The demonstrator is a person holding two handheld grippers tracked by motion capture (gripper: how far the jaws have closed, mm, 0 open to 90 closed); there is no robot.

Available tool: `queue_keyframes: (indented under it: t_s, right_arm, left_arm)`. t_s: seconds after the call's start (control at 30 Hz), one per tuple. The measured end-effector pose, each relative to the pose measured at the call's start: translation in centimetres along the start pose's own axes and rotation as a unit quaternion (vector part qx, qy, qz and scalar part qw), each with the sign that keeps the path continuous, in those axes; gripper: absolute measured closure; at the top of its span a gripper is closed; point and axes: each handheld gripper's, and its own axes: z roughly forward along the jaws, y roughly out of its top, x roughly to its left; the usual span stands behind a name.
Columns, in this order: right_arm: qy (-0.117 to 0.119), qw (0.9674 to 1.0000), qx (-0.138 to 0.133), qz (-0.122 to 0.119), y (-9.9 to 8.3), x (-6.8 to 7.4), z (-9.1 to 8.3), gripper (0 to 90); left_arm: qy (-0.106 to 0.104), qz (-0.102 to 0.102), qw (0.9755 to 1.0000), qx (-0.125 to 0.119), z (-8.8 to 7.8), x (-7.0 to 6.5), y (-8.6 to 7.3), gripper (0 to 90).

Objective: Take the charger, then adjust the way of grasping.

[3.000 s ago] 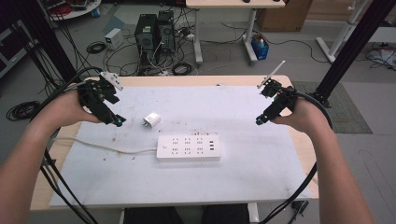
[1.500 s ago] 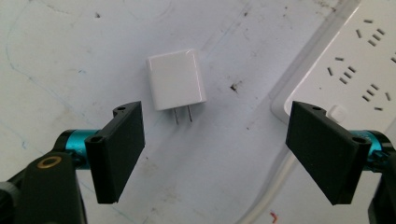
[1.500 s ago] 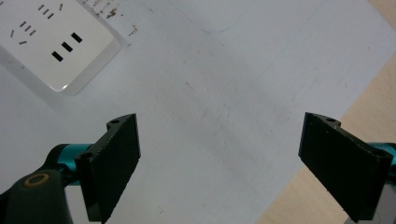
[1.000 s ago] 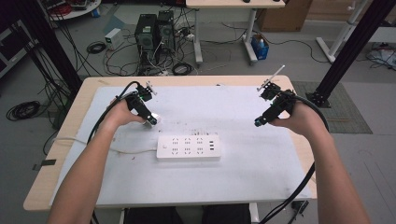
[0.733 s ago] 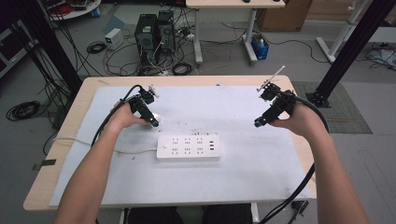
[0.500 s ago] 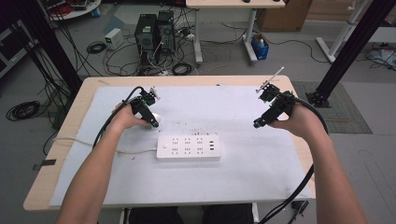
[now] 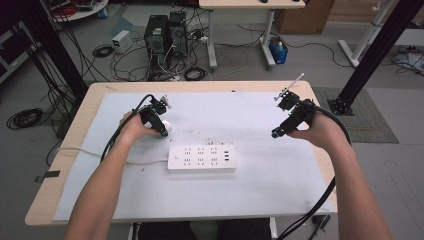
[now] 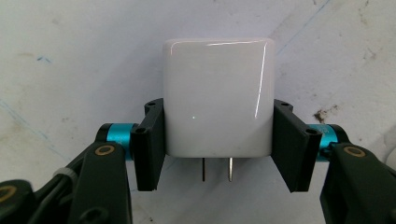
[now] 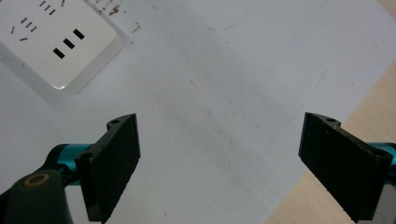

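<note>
A white square plug adapter (image 8: 218, 98) with two metal prongs lies on the white sheet, and my left gripper (image 8: 219, 140) has just closed on it. Both black pads (image 8: 152, 140) press its sides, prongs pointing back toward the camera. From above, the left gripper (image 7: 161, 127) sits over the adapter (image 7: 167, 128) at the left back of the sheet, just beyond the white power strip (image 7: 201, 157). My right gripper (image 7: 278, 132) hovers at the right side, jaws wide apart with nothing between them (image 9: 219, 163). One end of the power strip (image 9: 56, 37) lies ahead of it.
The strip's white cord (image 7: 100, 152) runs left across the sheet to the table's edge. The wooden table edge (image 9: 327, 196) lies close under the right gripper. Computer towers, cables and another desk stand on the floor beyond the table.
My left gripper came in from the table's left edge to the adapter, sank onto it and closed its jaws around it. The right gripper has stayed where it was.
</note>
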Motion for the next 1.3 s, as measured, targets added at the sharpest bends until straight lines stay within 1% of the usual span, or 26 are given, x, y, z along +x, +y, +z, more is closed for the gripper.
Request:
queue_keyframes:
  t_s: [0.03,0.07,0.1,0.13,0.17,0.2,0.27,0.33,0.4,0.43,0.47,0.5,0.53,0.63,0.73,0.8,0.9,1.0,1.03,1.1,1.13,1.17,1.23,1.27,1.3]
  right_arm:
    - [0.0,1.0,0.0,-0.005,0.0,-0.1,0.0,12.1]
    - [0.001,1.0,0.0,-0.002,0.1,0.0,0.0,12.1]
    - [0.001,1.0,0.0,-0.006,0.1,0.0,0.1,12.2]
    - [0.001,1.0,0.0,-0.006,0.1,0.0,0.1,12.2]
    - [0.001,1.0,0.002,-0.004,0.2,0.0,0.1,12.1]
    - [0.001,1.0,0.002,-0.004,0.2,0.0,0.1,12.1]
    - [0.002,1.0,0.002,-0.002,0.3,0.0,0.0,12.1]
    - [0.005,1.0,0.002,0.005,0.5,0.1,-0.1,12.2]
    - [0.006,1.0,0.003,0.006,0.7,0.3,-0.3,12.2]
    - [0.008,0.9999,0.004,0.007,0.8,0.3,-0.3,12.2]
    - [0.007,0.9999,0.004,0.008,0.9,0.4,-0.4,12.2]
    - [0.008,0.9999,0.004,0.013,1.1,0.6,-0.6,12.2]
    - [0.008,0.9999,0.004,0.013,1.1,0.6,-0.6,12.2]
    - [0.005,0.9999,0.005,0.014,1.3,0.8,-0.8,12.2]
    - [0.006,0.9998,0.007,0.018,1.3,0.9,-0.9,12.2]
    - [0.005,0.9998,0.007,0.02,1.2,0.8,-0.9,12.2]
    - [0.003,0.9998,0.003,0.021,1.1,0.7,-1.1,12.2]
    - [0.004,0.9998,0.003,0.022,1.1,0.8,-1.2,12.2]
    - [0.003,0.9998,0.003,0.022,1.1,0.8,-1.3,12.2]
    - [0.007,0.9997,-0.002,0.024,1.1,0.9,-1.4,12.2]
    - [0.008,0.9997,-0.005,0.024,1.1,0.8,-1.5,12.2]
    - [0.009,0.9995,-0.008,0.028,1.1,0.8,-1.6,12.2]
    - [0.022,0.9989,-0.014,0.039,1.1,0.7,-1.8,12.2]
    - [0.026,0.9987,-0.019,0.039,1.1,0.6,-1.8,12.2]
    - [0.029,0.9982,-0.022,0.047,1.1,0.6,-1.9,12.2]
  left_arm:
    - [0.001,0.001,1.0,-0.004,-0.2,0.0,0.0,42.5]
    - [0.0,0.003,1.0,-0.008,-0.5,0.0,0.0,42.5]
    - [-0.001,0.01,0.9997,-0.023,-1.3,-0.1,-0.1,42.5]
    - [-0.001,0.01,0.9997,-0.023,-1.3,-0.1,-0.1,42.5]
    - [-0.005,0.007,0.9993,-0.036,-1.8,-0.2,-0.3,42.5]
    - [-0.009,0.011,0.9991,-0.04,-2.5,-0.2,-0.4,42.5]
    - [-0.008,0.021,0.9984,-0.052,-3.9,-0.5,-0.7,42.5]
    - [-0.012,0.035,0.9975,-0.061,-5.6,-0.7,-1.1,42.5]
    - [-0.016,0.045,0.9961,-0.074,-7.3,-1.1,-1.5,42.5]
    - [-0.019,0.053,0.9955,-0.076,-8.1,-1.4,-1.6,42.5]
    - [-0.016,0.063,0.9948,-0.078,-8.9,-1.7,-1.8,42.5]
    - [-0.014,0.078,0.9932,-0.086,-10.5,-2.4,-2.0,42.5]
    - [-0.014,0.078,0.9932,-0.086,-10.5,-2.4,-2.0,42.5]
    - [-0.025,0.094,0.9901,-0.101,-12.7,-3.3,-2.4,42.5]
    - [-0.02,0.112,0.9885,-0.1,-14.6,-4.4,-2.6,42.5]
    - [-0.02,0.119,0.9876,-0.1,-15.6,-5.0,-2.7,42.5]
    - [-0.018,0.128,0.9861,-0.105,-16.8,-5.6,-2.8,42.5]
    - [-0.016,0.134,0.9854,-0.104,-17.2,-5.8,-2.8,42.5]
    - [-0.013,0.137,0.9847,-0.106,-17.6,-6.0,-2.9,42.5]
    - [-0.016,0.141,0.9833,-0.115,-17.9,-6.3,-3.0,42.5]
    - [-0.017,0.146,0.9819,-0.119,-18.0,-6.4,-3.0,42.5]
    - [-0.018,0.148,0.981,-0.124,-18.1,-6.5,-3.0,42.5]
    - [-0.02,0.162,0.9784,-0.128,-18.2,-6.8,-2.8,42.4]
    - [-0.019,0.167,0.9772,-0.13,-18.2,-7.0,-2.7,42.5]
    - [-0.022,0.169,0.9766,-0.131,-18.2,-7.2,-2.6,42.5]
